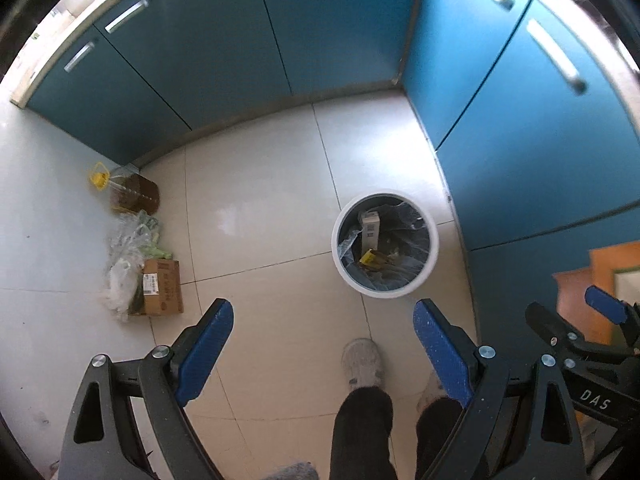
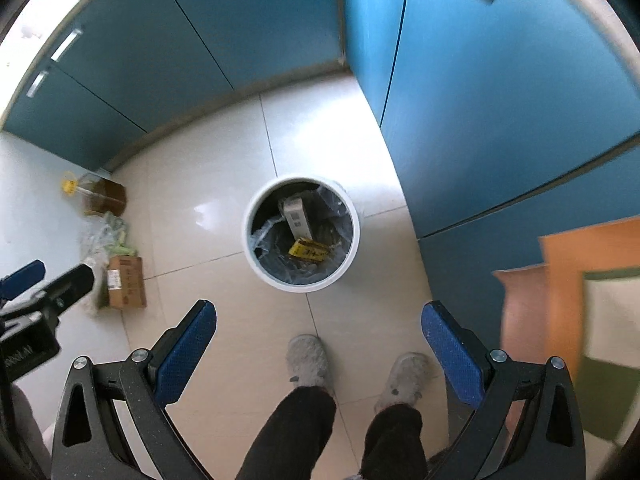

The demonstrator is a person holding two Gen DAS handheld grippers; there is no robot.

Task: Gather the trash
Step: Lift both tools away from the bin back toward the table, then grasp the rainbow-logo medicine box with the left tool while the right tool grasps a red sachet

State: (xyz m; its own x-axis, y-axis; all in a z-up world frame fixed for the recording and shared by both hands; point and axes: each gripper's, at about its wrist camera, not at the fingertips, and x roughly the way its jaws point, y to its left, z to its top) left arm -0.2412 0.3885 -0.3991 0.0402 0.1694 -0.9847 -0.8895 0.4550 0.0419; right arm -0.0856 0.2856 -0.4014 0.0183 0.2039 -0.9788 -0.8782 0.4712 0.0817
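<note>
A round white trash bin [image 1: 428, 266] [image 2: 352, 256] with a clear liner stands on the tiled floor by the blue cabinets. Inside it lie a white carton [image 1: 370, 228] [image 2: 297, 216] and a yellow packet [image 1: 370, 258] [image 2: 309, 251]. My left gripper [image 1: 323, 312] is open and empty, held high above the floor, left of and nearer than the bin. My right gripper [image 2: 319, 312] is open and empty, above the floor just in front of the bin. Each gripper shows at the edge of the other's view.
Blue cabinets [image 1: 280, 32] line the back and right. By the left wall sit an oil jug [image 1: 132, 192], a crumpled plastic bag [image 1: 128, 256] and a cardboard box [image 1: 162, 288]. The person's feet [image 2: 310, 360] stand below the grippers. An orange door frame [image 2: 568, 280] is at right.
</note>
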